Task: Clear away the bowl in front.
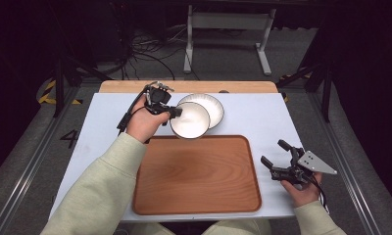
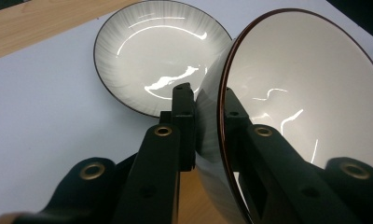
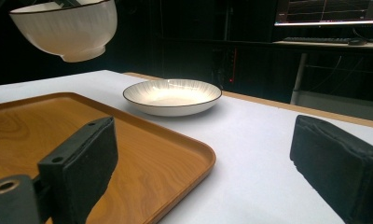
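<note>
My left gripper (image 1: 176, 113) is shut on the rim of a white bowl (image 1: 190, 121) and holds it in the air over the tray's far edge. In the left gripper view the bowl (image 2: 292, 88) hangs with its dark rim pinched between the jaws, one inside and one outside. In the right gripper view the bowl (image 3: 65, 28) floats high at the top left. A shallow striped plate (image 1: 209, 105) lies on the white table behind it. My right gripper (image 1: 275, 155) rests open at the table's right, right of the wooden tray (image 1: 196, 193), nothing between its pads (image 3: 79, 163).
The white tabletop (image 1: 262, 117) has a wooden strip (image 1: 120, 87) along its far edge. Beyond it stand a frame's white legs (image 1: 189, 46) and cables (image 1: 145, 49) on the floor. The plate (image 3: 173, 95) sits just past the tray's far corner (image 3: 194, 154).
</note>
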A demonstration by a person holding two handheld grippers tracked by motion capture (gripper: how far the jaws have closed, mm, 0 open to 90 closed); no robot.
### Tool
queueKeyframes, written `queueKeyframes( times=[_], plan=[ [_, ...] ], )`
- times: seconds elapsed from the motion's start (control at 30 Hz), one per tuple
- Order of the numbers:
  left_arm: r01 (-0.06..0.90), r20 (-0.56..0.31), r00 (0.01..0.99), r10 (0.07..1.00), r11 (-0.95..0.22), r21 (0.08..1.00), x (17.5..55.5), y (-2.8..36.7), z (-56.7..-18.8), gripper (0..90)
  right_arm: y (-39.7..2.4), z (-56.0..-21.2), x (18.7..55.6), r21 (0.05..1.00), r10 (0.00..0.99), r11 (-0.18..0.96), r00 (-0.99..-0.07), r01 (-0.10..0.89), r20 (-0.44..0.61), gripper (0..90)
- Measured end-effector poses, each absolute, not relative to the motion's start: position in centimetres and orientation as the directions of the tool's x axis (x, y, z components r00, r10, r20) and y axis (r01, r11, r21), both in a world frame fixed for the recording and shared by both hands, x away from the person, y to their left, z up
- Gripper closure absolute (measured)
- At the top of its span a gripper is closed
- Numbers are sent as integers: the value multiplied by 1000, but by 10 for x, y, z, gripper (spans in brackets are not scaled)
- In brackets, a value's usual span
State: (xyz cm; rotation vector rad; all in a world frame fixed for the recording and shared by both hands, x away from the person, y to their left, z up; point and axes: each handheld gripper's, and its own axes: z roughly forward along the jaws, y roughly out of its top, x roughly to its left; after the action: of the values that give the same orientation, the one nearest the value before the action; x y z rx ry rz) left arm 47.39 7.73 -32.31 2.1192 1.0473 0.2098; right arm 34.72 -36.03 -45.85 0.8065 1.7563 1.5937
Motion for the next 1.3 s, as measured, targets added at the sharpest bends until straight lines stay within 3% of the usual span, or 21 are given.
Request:
queueKeyframes(
  times=[0.5,1.3],
  plan=[
    [598,-159,703,693,-455,660,462,79,-329,810,-360,-459,347,996,786,82,-617,28,-47,79],
    [591,-164,771,615,-598,542,452,58,-373,810,-361,-458,348,997,787,75,-616,33,-38,80]
  ],
)
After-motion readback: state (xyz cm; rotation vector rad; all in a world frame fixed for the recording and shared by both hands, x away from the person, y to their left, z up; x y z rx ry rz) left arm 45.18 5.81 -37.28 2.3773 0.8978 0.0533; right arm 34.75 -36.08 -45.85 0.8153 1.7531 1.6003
